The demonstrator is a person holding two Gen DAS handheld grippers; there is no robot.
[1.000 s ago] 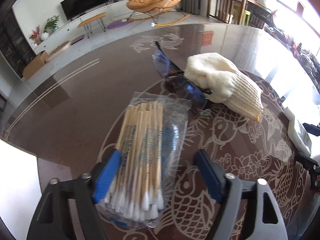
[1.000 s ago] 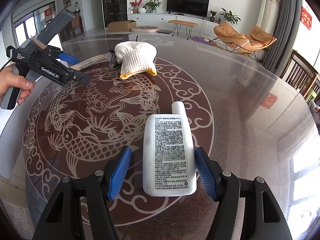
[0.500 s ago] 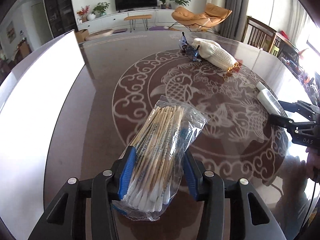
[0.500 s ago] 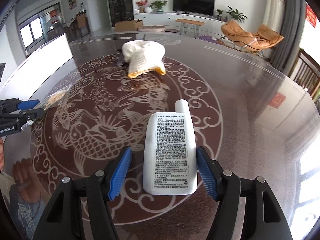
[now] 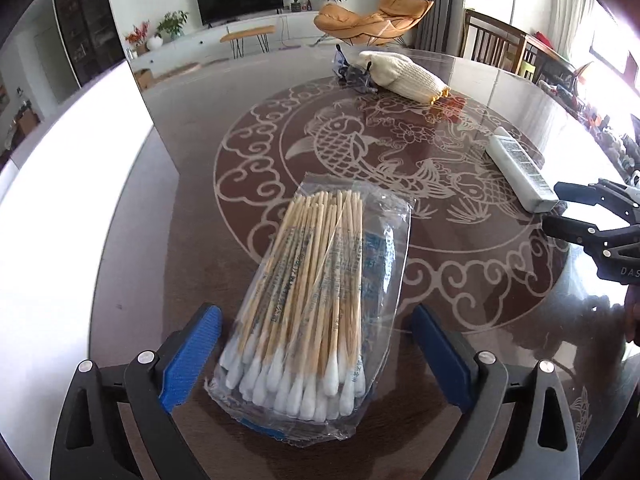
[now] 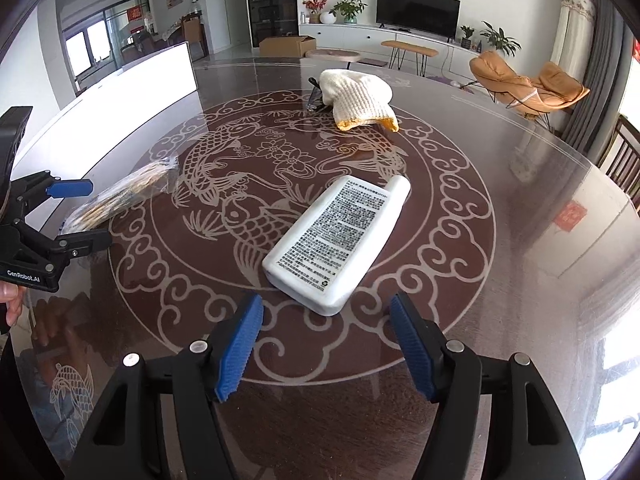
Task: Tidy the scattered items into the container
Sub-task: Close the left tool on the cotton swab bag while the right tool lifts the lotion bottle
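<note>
A clear bag of cotton swabs [image 5: 316,300] lies on the dark table between the blue pads of my left gripper [image 5: 316,320]. Its jaws are opening and stand wide, with neither pad touching the bag. The big white container [image 5: 60,200] stands just left of it. My right gripper [image 6: 326,308] is open with nothing between its fingers. A flat white bottle [image 6: 340,236] lies at a slant just past its fingertips. In the right wrist view the left gripper [image 6: 96,213] and the swab bag [image 6: 124,196] sit at the left edge.
A cream knit glove [image 5: 404,74] lies at the far side of the table, with dark glasses [image 5: 354,74] beside it. The white container's wall [image 6: 132,92] runs along the table's left side. Chairs stand beyond the far edge.
My left gripper carried the swab bag from beside the glasses toward the white container, then opened and let it go. The bottle, earlier between my right fingers, now lies slanted ahead of them.
</note>
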